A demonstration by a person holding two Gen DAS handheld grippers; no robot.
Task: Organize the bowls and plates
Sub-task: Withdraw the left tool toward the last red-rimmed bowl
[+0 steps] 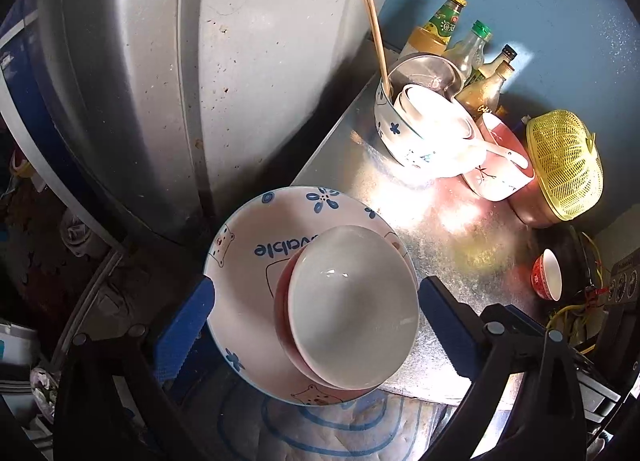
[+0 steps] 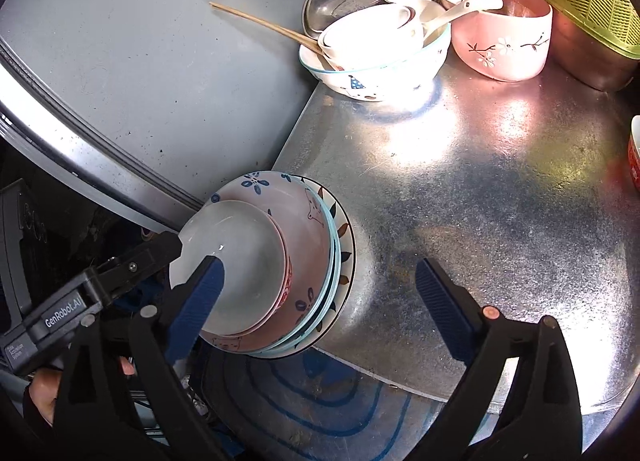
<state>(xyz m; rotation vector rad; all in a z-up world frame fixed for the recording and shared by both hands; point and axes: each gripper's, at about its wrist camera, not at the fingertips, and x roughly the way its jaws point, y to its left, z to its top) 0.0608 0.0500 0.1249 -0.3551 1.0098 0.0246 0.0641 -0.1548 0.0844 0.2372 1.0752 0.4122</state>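
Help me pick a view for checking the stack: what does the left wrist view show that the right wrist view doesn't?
Only the left wrist view shows the whole small red cup and bottle caps. Only the right wrist view shows the leaf-patterned plate under the stack and the left gripper at the white bowl. Both show the bear bowl, pink bowl and yellow basket.

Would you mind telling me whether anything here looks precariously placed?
Yes: the stacked bowls and plates sit at the metal counter's corner, overhanging its edge. Farther back, chopsticks jut sideways from a bowl pile.

Both wrist views look down closely, sharing stacked bowls (image 1: pixel 320 301) (image 2: pixel 272 261), metal counter (image 1: pixel 460 245) (image 2: pixel 480 201)
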